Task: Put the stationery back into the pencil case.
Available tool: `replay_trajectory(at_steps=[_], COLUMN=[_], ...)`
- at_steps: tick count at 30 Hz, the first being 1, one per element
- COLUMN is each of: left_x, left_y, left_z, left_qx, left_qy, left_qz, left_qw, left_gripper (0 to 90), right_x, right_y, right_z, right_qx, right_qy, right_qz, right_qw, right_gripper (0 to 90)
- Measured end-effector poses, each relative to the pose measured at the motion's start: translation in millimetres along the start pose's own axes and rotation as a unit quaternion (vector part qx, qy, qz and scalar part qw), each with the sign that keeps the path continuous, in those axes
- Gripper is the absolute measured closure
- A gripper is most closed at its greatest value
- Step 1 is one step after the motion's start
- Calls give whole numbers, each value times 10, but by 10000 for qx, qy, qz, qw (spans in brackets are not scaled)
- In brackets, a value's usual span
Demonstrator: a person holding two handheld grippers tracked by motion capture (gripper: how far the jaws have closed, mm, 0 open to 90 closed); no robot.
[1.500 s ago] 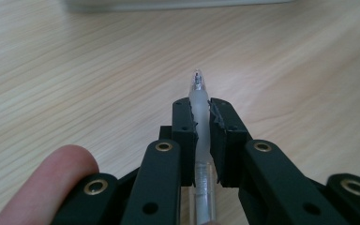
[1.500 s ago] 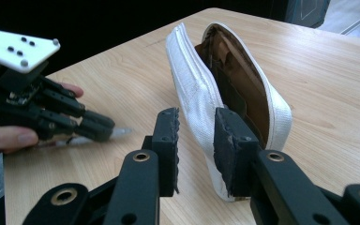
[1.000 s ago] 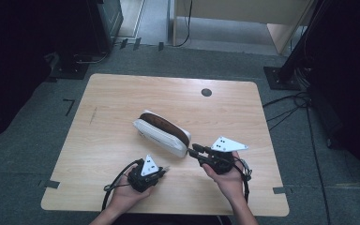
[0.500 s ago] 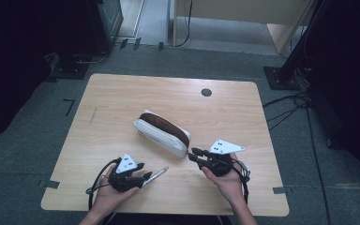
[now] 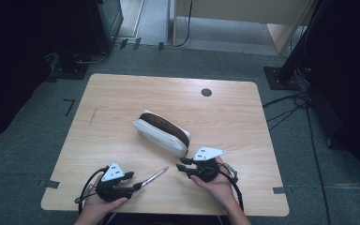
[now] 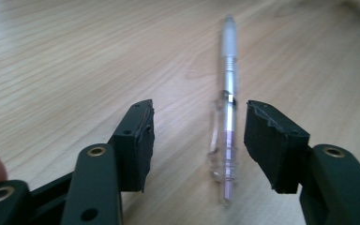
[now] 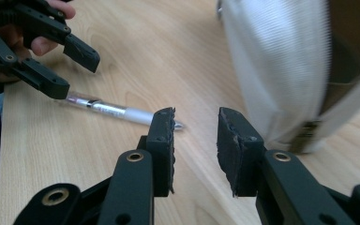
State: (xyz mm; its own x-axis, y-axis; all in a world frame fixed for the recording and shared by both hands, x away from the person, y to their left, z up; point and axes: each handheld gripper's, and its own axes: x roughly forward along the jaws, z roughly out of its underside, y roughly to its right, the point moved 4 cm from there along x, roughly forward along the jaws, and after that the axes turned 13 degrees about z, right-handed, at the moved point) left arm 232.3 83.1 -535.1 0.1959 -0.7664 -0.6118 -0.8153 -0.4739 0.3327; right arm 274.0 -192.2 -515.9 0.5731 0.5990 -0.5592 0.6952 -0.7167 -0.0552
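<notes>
so, table [image 5: 122, 103]: pale wood, bare across most of its top; the work sits along the near edge.
pouch [image 5: 161, 132]: white with a brown open mouth, lying at the middle of the table, its long axis slanting from far left to near right; its near-right end is just beside the right gripper.
left gripper [image 5: 132, 182]: at the near-left edge, jaws spread and just been opening; the pen lies between them on the wood, and no pad presses on it.
right gripper [image 5: 181, 164]: at the near right, just below the pouch's corner, jaws parted with nothing between them, having opened a little.
pen [image 6: 228, 117]: clear barrel, on the table between the 2 grippers, near edge, apart from the pouch.
pen axis: in the high view it slants from near left to far right; the frosted grip-and-tip end points toward the right gripper and the pouch, the back end lies at the left gripper.
step, as i judge it: pen set down, pickup by the right gripper likely.
doing it well: square the pads across the barrel, close at mid-length, keep it from rolling.
</notes>
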Motion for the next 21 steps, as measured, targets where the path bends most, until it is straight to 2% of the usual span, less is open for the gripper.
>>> replay_trajectory(at_steps=[4,6,8,10,12,16,21], left_x=[70,78,66,32,-14,-90,-96], left_y=[53,68,51,1,-77,-225,-322], left_z=[16,19,21,25,33,38,10], left_qx=[319,482,564,588,551,284,33], left_qy=[-330,-393,-422,-432,-395,-233,-110], left_qz=[59,43,-40,-199,-420,-727,-1114], left_qw=[9989,9981,9975,9971,9968,9967,9937], left_gripper=[531,607,658,659,620,555,482], right_x=[68,86,102,117,131,154,210], right_y=[-67,-90,-105,-116,-131,-165,-229], right_z=[13,15,20,23,26,29,40], right_qx=[-78,-91,-141,-176,-201,-243,-362], right_qy=[-56,-78,-94,-114,-126,-159,-232], right_qz=[-116,-140,-172,-187,-223,-288,-392], right_qw=[9999,9998,9997,9996,9995,9992,9983], right_gripper=[662,656,650,641,632,620,612])
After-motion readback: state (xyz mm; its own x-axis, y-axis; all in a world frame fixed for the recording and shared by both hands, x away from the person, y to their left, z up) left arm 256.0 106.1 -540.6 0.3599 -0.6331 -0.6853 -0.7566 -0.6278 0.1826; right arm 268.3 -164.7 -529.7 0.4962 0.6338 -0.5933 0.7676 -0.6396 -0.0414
